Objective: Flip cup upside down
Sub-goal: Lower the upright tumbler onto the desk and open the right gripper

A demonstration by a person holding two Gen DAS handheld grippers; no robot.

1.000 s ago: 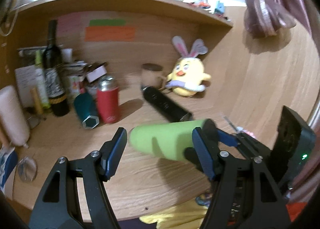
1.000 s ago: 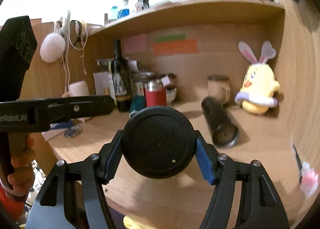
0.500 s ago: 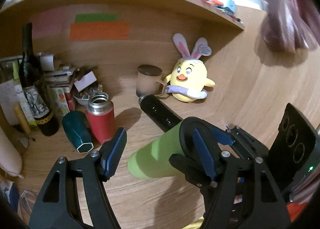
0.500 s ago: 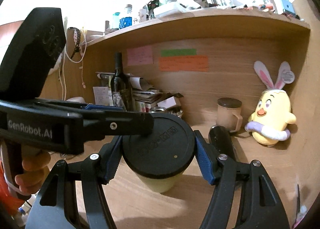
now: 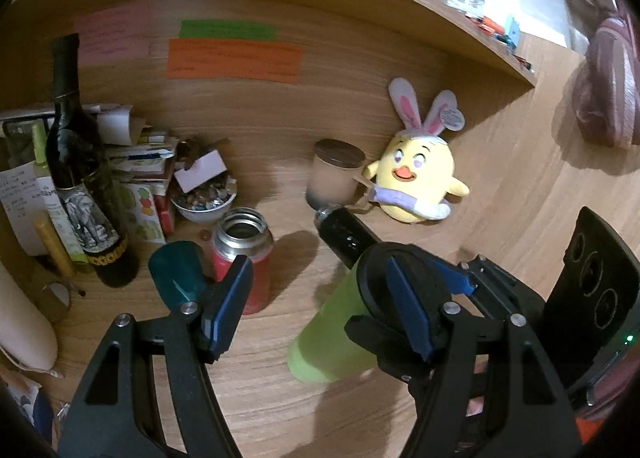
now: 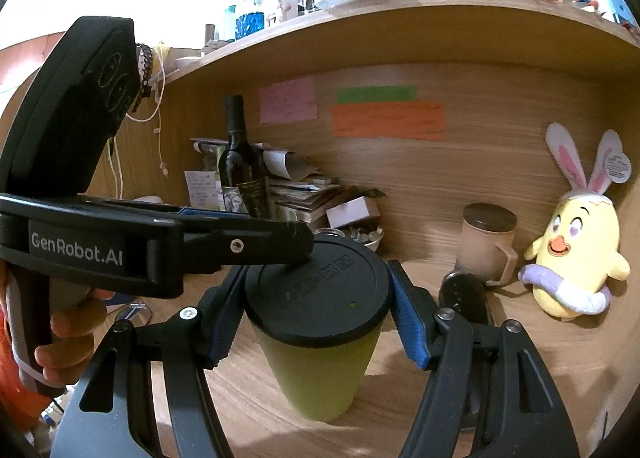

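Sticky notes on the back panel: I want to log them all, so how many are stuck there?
3. A pink note sits farthest left, a green strip is to its right, and a larger orange note sits directly under the green one. None seem hidden.

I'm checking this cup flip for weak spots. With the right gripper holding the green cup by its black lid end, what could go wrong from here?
1. The right gripper clamps only the black lid of the green cup; if that lid is loose, the body might drop.
2. The left gripper, open, sits close beside the cup and could knock it.
3. The black flask lies just behind and might get bumped.
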